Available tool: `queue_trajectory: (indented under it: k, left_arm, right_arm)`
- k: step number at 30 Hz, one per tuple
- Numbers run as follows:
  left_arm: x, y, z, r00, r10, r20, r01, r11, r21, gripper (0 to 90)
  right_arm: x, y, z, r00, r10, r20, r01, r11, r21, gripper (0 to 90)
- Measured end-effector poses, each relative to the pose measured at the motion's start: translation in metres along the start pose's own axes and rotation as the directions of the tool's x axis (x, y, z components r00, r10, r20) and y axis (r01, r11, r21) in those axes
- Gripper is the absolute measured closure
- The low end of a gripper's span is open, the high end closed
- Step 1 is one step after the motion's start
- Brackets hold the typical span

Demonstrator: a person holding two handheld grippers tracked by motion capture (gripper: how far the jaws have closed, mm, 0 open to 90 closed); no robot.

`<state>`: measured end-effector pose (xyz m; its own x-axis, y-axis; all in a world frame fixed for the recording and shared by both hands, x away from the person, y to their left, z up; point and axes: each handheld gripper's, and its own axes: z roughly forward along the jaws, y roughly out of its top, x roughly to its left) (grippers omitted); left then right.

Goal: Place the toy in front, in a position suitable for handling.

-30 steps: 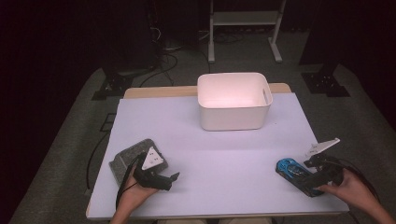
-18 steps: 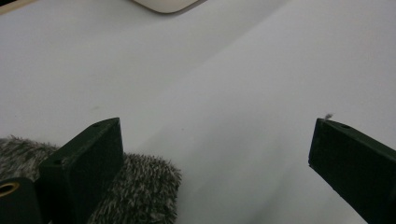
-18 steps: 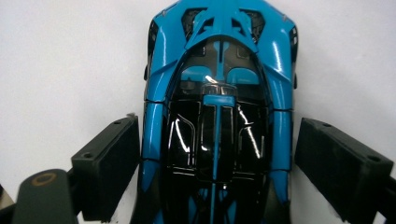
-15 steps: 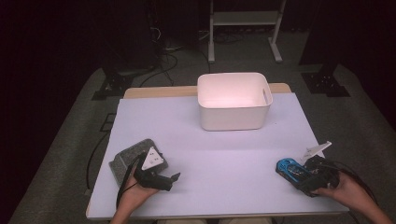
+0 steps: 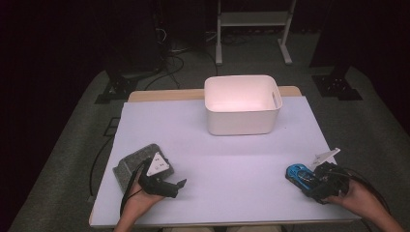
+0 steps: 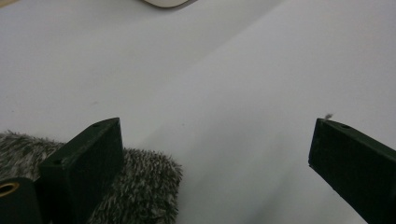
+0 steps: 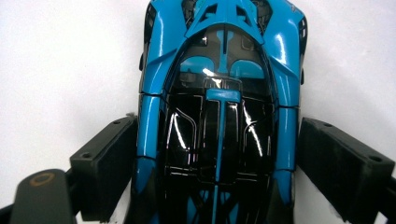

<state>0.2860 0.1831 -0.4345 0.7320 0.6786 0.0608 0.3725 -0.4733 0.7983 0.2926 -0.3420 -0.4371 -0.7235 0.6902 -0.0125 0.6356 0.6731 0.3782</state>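
The work in hand is picking up the blue toy car, which sits on the bench near its front right corner, well apart from the white bin at the middle of the far edge. The right gripper is set down around the car: in the right gripper view the two jaws flank the car's sides, the left one touching or almost touching the blue bodywork, the right one with a thin strip of bench showing between it and the car, so the gripper is apart and not yet clamped. To do this step well, I judge the jaws should close evenly on the flat lower sides about the middle of the body, where they sit now, not on the tapering nose. The shell looks glossy and hard, so it may slip or swivel if squeezed off-centre; closing slowly and keeping the gripper square to the car's length should stop that. The wheels could let it roll forward out of the grip, so a firm hold before any lift seems wise. The left gripper rests near the front left corner with its jaws wide apart on nothing, beside a grey furry object that one jaw touches or overlaps in the left gripper view.
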Motion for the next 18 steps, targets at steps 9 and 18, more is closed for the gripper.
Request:
queue_trajectory:
  k: [9, 18]
  left_arm:
    - [0.0007, -0.0005, -0.0001, 1.0, 0.002, -0.001, -0.002, 1.0, 0.005, 2.7]
    - [0.0021, -0.001, -0.0012, 1.0, 0.0, -0.005, 0.0, 1.0, 0.003, 2.7]
  right_arm:
    - [0.0009, 0.0057, -0.0002, 1.0, 0.002, -0.003, -0.002, 0.999, 0.042, 16.2]
    - [0.003, 0.0082, -0.0025, 0.9999, -0.015, -0.005, 0.016, 0.999, 0.052, 24.0]
